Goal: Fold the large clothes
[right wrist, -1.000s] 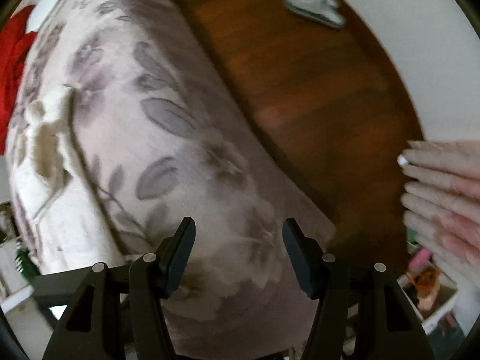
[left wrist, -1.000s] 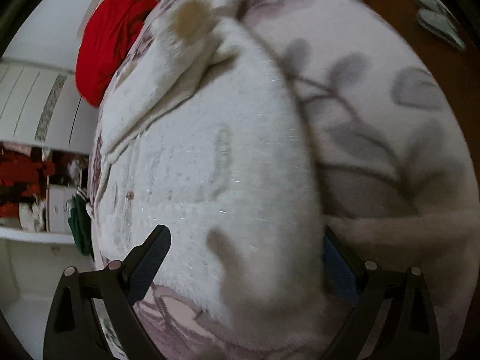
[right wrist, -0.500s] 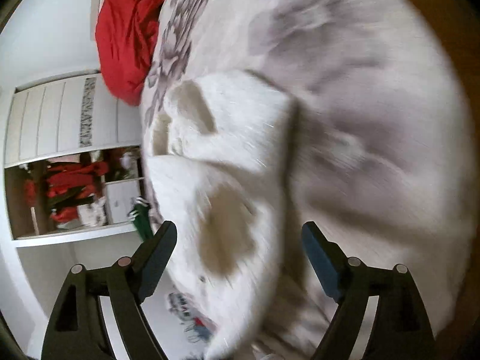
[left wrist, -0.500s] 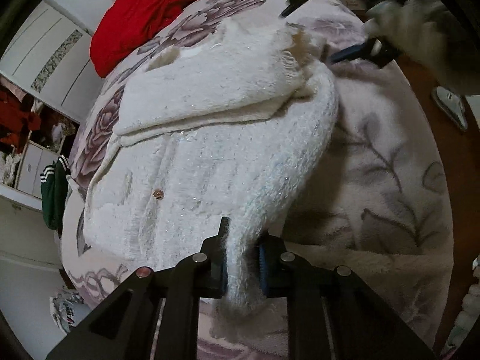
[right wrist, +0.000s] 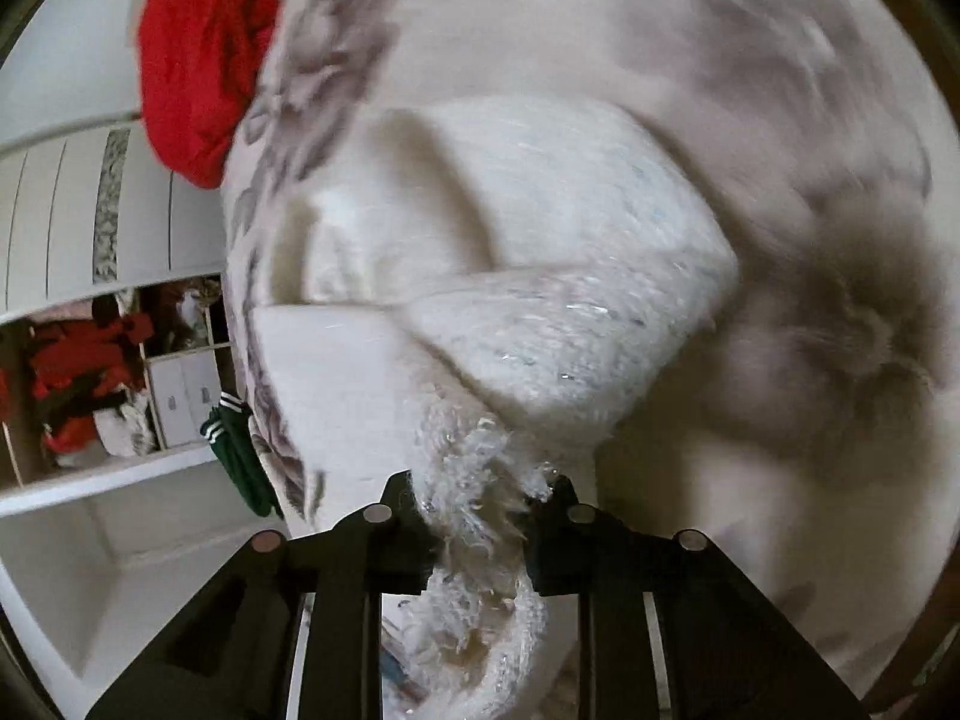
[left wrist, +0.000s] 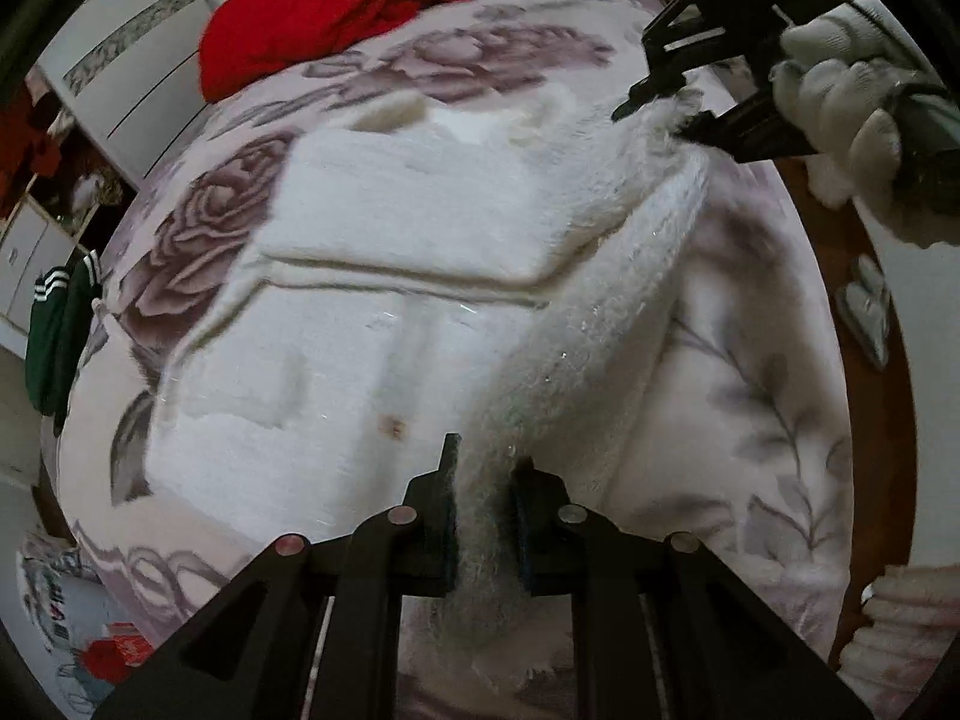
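Observation:
A fluffy white cardigan (left wrist: 384,276) lies on a bed with a rose-patterned blanket (left wrist: 750,360). One sleeve is folded across its body. My left gripper (left wrist: 485,474) is shut on the cardigan's right edge near the hem. My right gripper (left wrist: 657,111) shows at the top right of the left wrist view, held by a white-gloved hand, shut on the same edge near the shoulder. In the right wrist view the right gripper (right wrist: 480,492) pinches a fuzzy bunch of the cardigan (right wrist: 540,312). The edge hangs lifted between both grippers.
A red garment (left wrist: 324,6) lies at the head of the bed. A green garment (left wrist: 57,330) hangs at the bed's left side. Wardrobe shelves (right wrist: 90,372) stand to the left. Slippers (left wrist: 867,312) lie on the wooden floor to the right.
Both grippers were open a second ago. The left closed on the cardigan's edge first, then the right closed on the shoulder end, and the edge is lifted between them.

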Demonstrator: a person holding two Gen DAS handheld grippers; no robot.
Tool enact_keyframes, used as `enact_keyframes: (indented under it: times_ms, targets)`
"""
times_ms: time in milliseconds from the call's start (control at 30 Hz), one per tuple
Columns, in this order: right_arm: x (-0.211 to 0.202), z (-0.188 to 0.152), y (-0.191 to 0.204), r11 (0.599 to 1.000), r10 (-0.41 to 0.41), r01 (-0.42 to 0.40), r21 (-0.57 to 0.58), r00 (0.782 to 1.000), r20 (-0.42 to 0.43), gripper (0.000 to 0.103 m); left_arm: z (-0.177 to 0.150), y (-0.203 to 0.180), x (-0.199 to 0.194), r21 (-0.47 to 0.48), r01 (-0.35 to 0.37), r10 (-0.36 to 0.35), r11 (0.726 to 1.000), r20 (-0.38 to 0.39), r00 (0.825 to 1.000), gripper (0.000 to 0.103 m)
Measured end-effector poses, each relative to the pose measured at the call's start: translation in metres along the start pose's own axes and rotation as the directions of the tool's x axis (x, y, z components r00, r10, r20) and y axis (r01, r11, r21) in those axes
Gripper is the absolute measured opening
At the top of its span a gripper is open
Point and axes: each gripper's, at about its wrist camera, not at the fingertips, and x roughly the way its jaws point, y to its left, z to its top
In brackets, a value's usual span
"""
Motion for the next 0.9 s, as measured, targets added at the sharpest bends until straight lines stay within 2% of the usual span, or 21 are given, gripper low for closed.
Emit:
enact_keyframes:
  times_ms: [100,200,267,300,367,467,500,567,600,633,667,733,767,800,833,900]
  targets:
    - [-0.005,0.001,0.067,0.997,-0.065,0.066,-0.04,0.998,0.026,0.022,0.012,0.051,-0.007,-0.066,0.032,-0.032,0.997,0.006,0.999,0.011]
    - [0.009,0.006,0.144,0.982,-0.168,0.169,-0.083,0.985,0.026,0.022,0.021,0.113,-0.006,-0.176,0.068,-0.069,0.982,-0.001,0.998,0.011]
    - [0.039,0.01,0.2,0.959,-0.238,0.24,-0.148,0.971,0.033,0.022,0.024,0.154,0.003,-0.258,0.081,-0.088,0.963,-0.017,0.996,0.011]
    - [0.061,0.012,0.228,0.946,-0.265,0.264,-0.19,0.964,0.024,0.022,0.023,0.182,0.012,-0.315,0.094,-0.109,0.945,-0.031,0.994,0.011]
    - [0.103,0.015,0.263,0.927,-0.304,0.295,-0.232,0.953,-0.001,0.022,0.017,0.217,0.03,-0.388,0.109,-0.137,0.915,-0.046,0.99,0.011]
    - [0.187,0.018,0.315,0.875,-0.408,0.383,-0.296,0.913,-0.024,0.022,0.004,0.266,0.076,-0.466,0.119,-0.184,0.877,-0.097,0.978,0.011]
    - [0.22,0.017,0.327,0.852,-0.456,0.426,-0.305,0.89,-0.03,0.023,-0.002,0.28,0.096,-0.489,0.132,-0.216,0.862,-0.119,0.969,0.012]
    - [0.259,0.015,0.332,0.819,-0.515,0.48,-0.316,0.856,-0.035,0.03,-0.013,0.305,0.128,-0.532,0.195,-0.313,0.824,-0.14,0.939,0.017]
    - [0.274,0.015,0.333,0.808,-0.533,0.495,-0.32,0.845,-0.04,0.046,-0.02,0.32,0.14,-0.576,0.263,-0.404,0.774,-0.129,0.905,0.019]
    - [0.282,0.015,0.334,0.824,-0.516,0.478,-0.304,0.855,-0.054,0.06,-0.03,0.338,0.149,-0.637,0.334,-0.501,0.695,-0.097,0.86,0.023]
    - [0.282,0.013,0.33,0.851,-0.474,0.438,-0.291,0.878,-0.064,0.063,-0.037,0.354,0.151,-0.671,0.363,-0.542,0.647,-0.07,0.837,0.029]
    - [0.266,0.003,0.331,0.889,-0.388,0.351,-0.294,0.919,-0.076,0.067,-0.047,0.378,0.146,-0.686,0.384,-0.556,0.618,-0.037,0.83,0.03]
    - [0.259,-0.001,0.331,0.898,-0.355,0.317,-0.306,0.932,-0.077,0.068,-0.051,0.389,0.142,-0.689,0.395,-0.56,0.608,-0.019,0.829,0.037]
    - [0.242,-0.009,0.327,0.905,-0.316,0.278,-0.321,0.946,-0.07,0.072,-0.055,0.4,0.137,-0.691,0.393,-0.552,0.606,-0.009,0.834,0.046]
    - [0.227,-0.018,0.318,0.908,-0.297,0.262,-0.327,0.953,-0.059,0.075,-0.056,0.405,0.135,-0.688,0.406,-0.555,0.601,0.005,0.832,0.048]
    - [0.194,-0.038,0.291,0.911,-0.286,0.263,-0.317,0.958,-0.025,0.075,-0.053,0.405,0.138,-0.67,0.447,-0.588,0.593,0.019,0.809,0.05]
